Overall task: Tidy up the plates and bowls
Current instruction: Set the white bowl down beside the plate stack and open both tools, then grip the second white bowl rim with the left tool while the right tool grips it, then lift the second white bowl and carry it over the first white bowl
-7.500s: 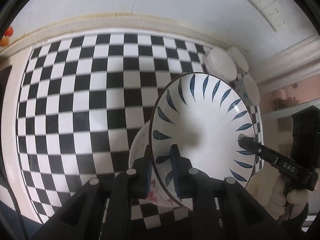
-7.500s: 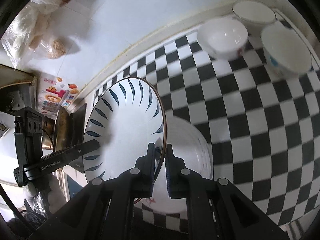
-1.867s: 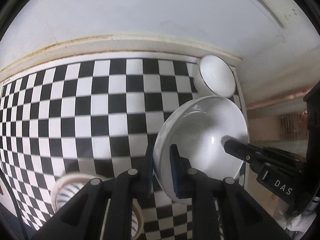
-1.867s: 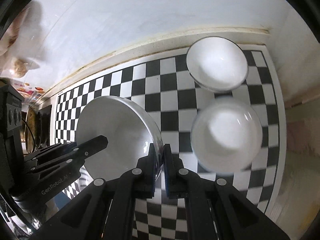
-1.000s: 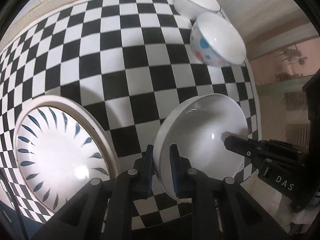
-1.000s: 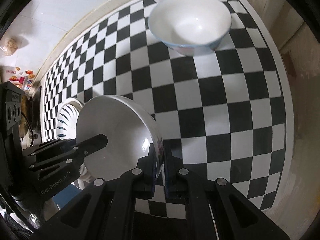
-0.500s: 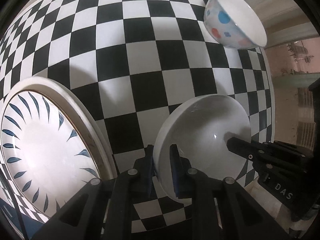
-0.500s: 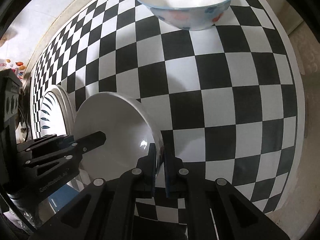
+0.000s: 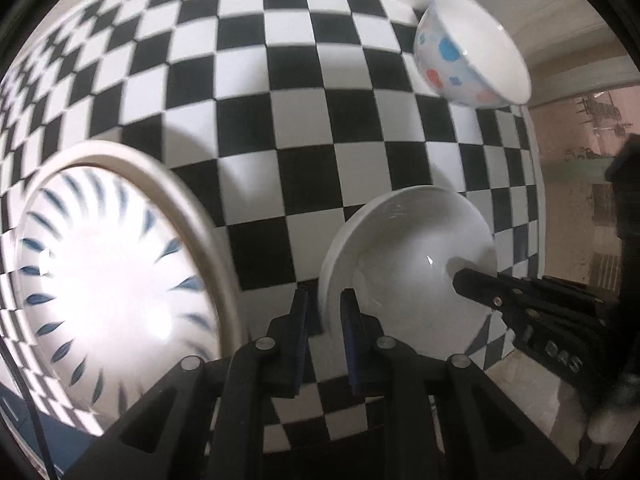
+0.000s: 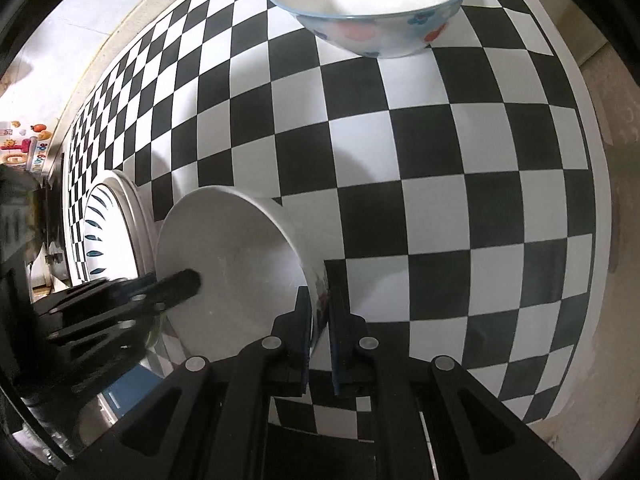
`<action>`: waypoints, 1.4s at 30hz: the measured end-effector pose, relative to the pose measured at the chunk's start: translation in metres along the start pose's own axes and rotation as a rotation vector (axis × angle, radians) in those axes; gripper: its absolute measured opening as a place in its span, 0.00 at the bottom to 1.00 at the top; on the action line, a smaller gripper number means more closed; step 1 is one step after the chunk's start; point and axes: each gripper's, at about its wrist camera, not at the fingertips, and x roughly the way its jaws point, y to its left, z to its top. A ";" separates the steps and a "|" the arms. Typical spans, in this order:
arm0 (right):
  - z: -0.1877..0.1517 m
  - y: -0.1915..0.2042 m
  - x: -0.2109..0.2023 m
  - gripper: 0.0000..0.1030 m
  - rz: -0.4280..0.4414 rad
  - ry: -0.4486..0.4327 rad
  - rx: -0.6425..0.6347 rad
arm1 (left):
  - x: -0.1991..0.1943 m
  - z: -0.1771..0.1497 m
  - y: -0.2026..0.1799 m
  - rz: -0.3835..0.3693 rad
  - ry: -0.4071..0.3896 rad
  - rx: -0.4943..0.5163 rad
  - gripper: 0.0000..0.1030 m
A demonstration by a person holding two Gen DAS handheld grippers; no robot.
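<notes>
Lower now, white bowl (image 9: 408, 272) between both jaws.

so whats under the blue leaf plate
The blue leaf plate sits inside a wider white dish, whose rim rings it. That dish's centre is covered, so anything between or below them cannot be seen.

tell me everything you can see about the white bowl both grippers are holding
The white bowl looks like glossy glazed ceramic, plain inside, with a faint reddish pattern on its outer wall near the right gripper. It is empty. The left gripper and the right gripper each pinch its rim from opposite sides, one finger inside and one outside. It sits low over the checkered cloth, beside the plate; whether it touches the cloth is unclear.
</notes>
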 end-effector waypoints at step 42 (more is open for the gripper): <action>0.295 -0.083 -0.060 0.11 0.079 -0.155 0.159 | 0.025 0.317 -0.044 -0.057 -0.075 -0.032 0.09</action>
